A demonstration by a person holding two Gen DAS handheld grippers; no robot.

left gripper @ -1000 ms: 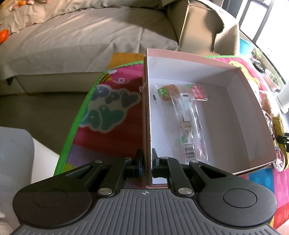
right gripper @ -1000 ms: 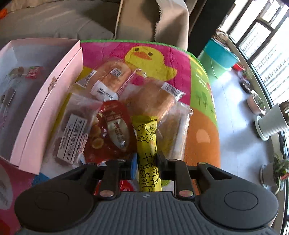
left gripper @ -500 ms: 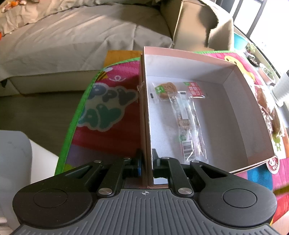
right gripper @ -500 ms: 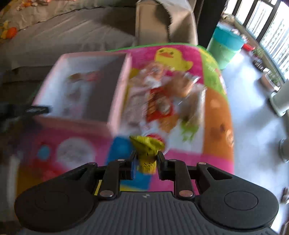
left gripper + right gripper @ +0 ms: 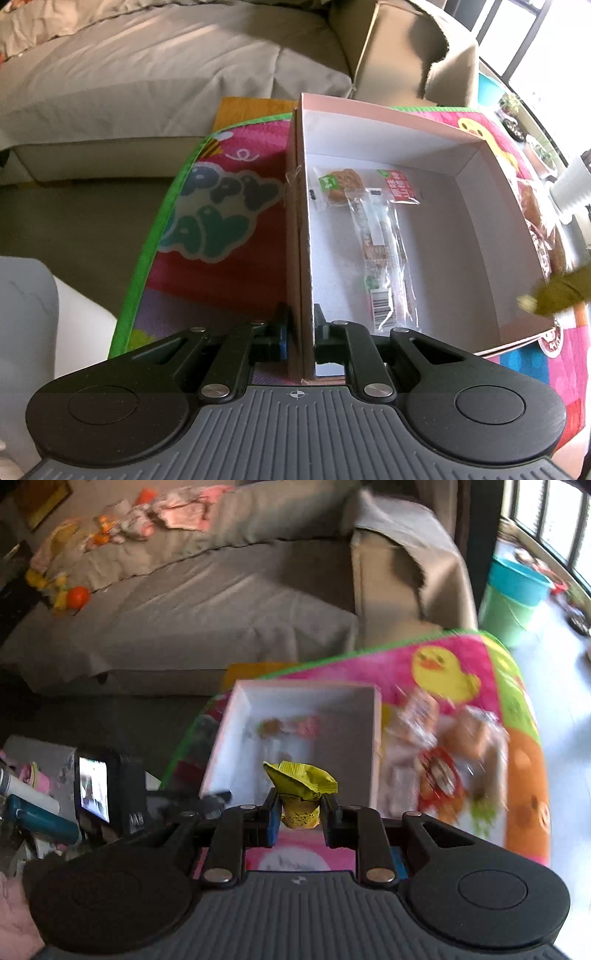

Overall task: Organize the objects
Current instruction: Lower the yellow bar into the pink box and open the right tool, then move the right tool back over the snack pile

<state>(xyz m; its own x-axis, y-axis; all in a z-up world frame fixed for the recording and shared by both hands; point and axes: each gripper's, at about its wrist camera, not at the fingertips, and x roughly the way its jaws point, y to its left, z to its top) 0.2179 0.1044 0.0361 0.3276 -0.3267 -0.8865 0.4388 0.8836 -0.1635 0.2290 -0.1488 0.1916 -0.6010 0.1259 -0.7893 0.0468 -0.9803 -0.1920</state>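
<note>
Blurring hides the loose wrapped snacks (image 5: 443,753); the right gripper (image 5: 298,814), clamping the crumpled yellow packet (image 5: 301,794), now hangs over the pink cardboard box (image 5: 376,746); the left gripper (image 5: 299,332) pinches the box's wall.

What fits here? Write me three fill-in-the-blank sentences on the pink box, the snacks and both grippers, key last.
1. The left gripper is clamped on the ____ wall of the pink cardboard box.
2. The right gripper holds a crumpled ____ snack packet.
3. The clear-wrapped snack bar lies ____ the box.

Missing words: side; yellow; inside
</note>
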